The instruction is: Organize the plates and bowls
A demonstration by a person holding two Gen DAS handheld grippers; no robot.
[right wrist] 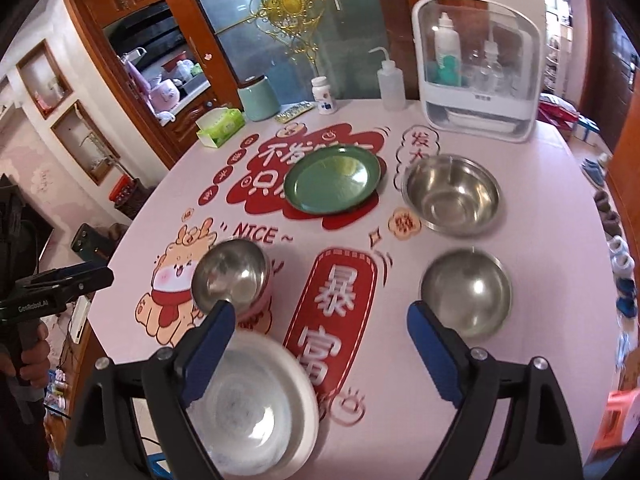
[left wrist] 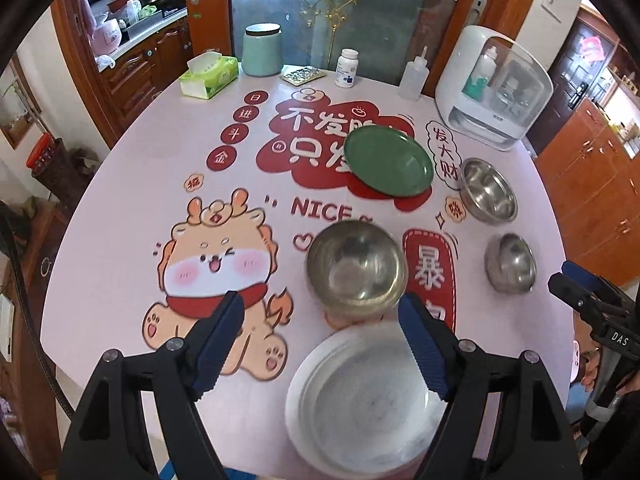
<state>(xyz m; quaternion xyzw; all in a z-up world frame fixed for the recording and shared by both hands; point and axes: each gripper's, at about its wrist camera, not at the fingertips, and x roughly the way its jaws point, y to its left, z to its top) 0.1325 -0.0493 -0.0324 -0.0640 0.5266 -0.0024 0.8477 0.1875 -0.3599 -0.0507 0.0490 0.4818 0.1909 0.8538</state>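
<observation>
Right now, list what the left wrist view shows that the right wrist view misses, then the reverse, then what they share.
Only the left wrist view: the right gripper seen from outside, at its right edge. Only the right wrist view: the left gripper with the hand holding it, and shoes on the floor. Both: green plate, white plate, three steel bowls, tissue box, white cabinet.

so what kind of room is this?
Likely a home dining area beside a kitchen: round table with a cartoon cover, wooden cabinets, and a kitchen counter visible through the doorway.
</observation>
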